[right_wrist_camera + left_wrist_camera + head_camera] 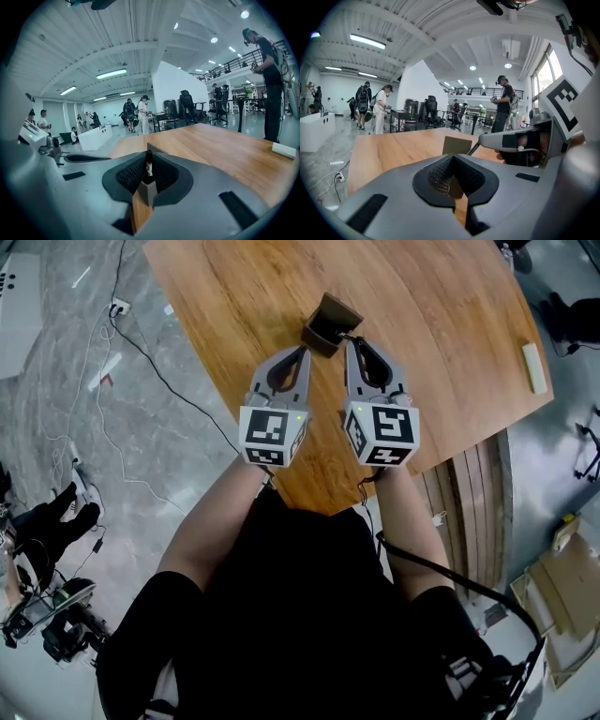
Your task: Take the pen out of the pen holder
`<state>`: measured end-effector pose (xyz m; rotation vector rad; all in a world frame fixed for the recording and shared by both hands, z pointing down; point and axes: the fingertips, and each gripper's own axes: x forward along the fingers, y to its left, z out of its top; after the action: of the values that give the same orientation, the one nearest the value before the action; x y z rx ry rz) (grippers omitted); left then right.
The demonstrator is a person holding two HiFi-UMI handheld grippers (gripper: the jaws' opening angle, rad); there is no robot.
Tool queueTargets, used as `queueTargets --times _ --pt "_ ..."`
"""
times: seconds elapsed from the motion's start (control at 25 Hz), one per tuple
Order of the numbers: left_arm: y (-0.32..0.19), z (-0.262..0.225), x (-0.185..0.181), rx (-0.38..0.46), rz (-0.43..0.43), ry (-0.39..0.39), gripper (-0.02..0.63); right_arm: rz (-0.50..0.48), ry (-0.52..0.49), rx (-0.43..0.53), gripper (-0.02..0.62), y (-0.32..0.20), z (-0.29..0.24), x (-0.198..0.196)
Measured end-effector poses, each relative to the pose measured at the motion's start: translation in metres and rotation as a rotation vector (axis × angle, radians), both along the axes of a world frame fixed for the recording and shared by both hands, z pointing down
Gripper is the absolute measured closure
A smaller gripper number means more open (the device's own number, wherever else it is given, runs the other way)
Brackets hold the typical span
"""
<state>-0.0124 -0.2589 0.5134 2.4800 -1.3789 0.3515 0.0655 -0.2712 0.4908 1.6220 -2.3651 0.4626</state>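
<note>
A brown pen holder point(328, 320) stands on the wooden table point(450, 334), just past both grippers. My left gripper point(305, 350) meets its near left corner. In the left gripper view the holder point(457, 145) rises over the jaws, and a strip of its brown wall sits between the nearly closed pads of my left gripper point(454, 185). A dark pen point(474, 149) leans out of the holder toward the right gripper point(485, 139). In the right gripper view the pen point(149, 164) stands upright between the jaws of my right gripper point(149, 176), which are shut on it above the holder's corner point(149, 191).
A white bar point(533, 367) lies near the table's right edge. Cables point(141, 362) run over the floor to the left, and cardboard point(572, 606) lies at the lower right. People point(379, 110) stand far back in the hall.
</note>
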Motion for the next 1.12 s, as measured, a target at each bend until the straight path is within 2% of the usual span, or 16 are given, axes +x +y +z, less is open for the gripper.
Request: queueTargets --times 0.4,0.92,1.12 --pt "0.003 0.0 -0.014 -0.027 0.003 0.004 0.605 -0.014 0.029 -0.077 0.554 0.002 0.035 -0.017" --pt "0.009 -0.002 -0.015 -0.035 0.003 0.011 0.605 0.0 0.038 -0.096 0.554 0.0 0.041 -0.022" --pt "0.009 -0.002 -0.009 -0.025 0.007 0.003 0.605 0.011 0.021 -0.074 0.552 0.0 0.035 -0.015"
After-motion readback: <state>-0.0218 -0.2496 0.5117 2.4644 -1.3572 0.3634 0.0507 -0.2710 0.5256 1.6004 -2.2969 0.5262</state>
